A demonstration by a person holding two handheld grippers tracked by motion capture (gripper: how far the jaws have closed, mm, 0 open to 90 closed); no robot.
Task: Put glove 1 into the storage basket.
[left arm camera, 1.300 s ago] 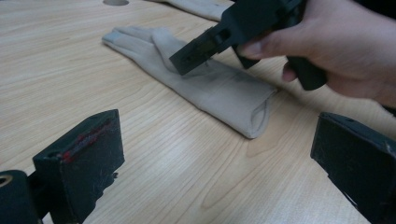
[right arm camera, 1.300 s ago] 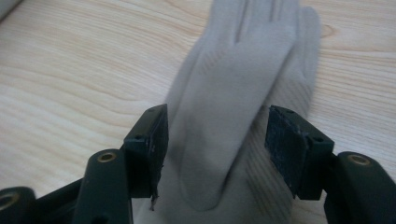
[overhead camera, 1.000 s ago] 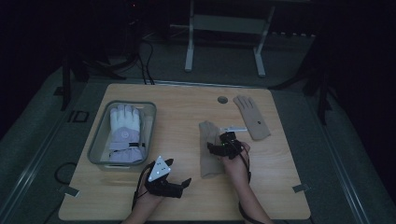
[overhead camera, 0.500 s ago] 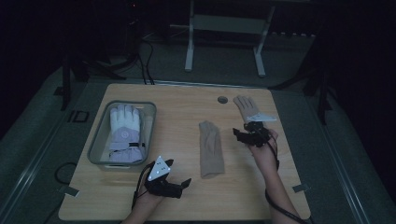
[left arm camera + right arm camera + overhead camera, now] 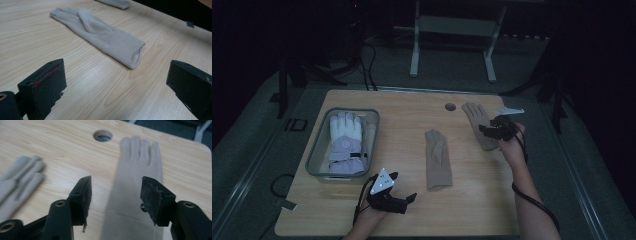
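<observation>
So far, little of the sorting looks finished: a white padded glove already lies in the clear bin at the left of the bench, while two beige gloves are out on the wood. The far beige glove rests near the right rear corner, fingers pointing away, just beside the round cable hole. The right hand-held gripper hovers over this glove's cuff end; in the right gripper view its jaws stand partly open on either side of the glove's palm, holding nothing, and I cannot tell whether the tips touch the cloth yet. The near beige glove lies flat in the middle of the bench, well apart from the first.

The left hand-held gripper waits low at the front edge, jaws spread wide and empty, with that middle glove's open cuff a little ahead of it.

Judging by this, the pickup of the far glove is only beginning, and both beige gloves remain to be gathered, perhaps paired or put away.
</observation>
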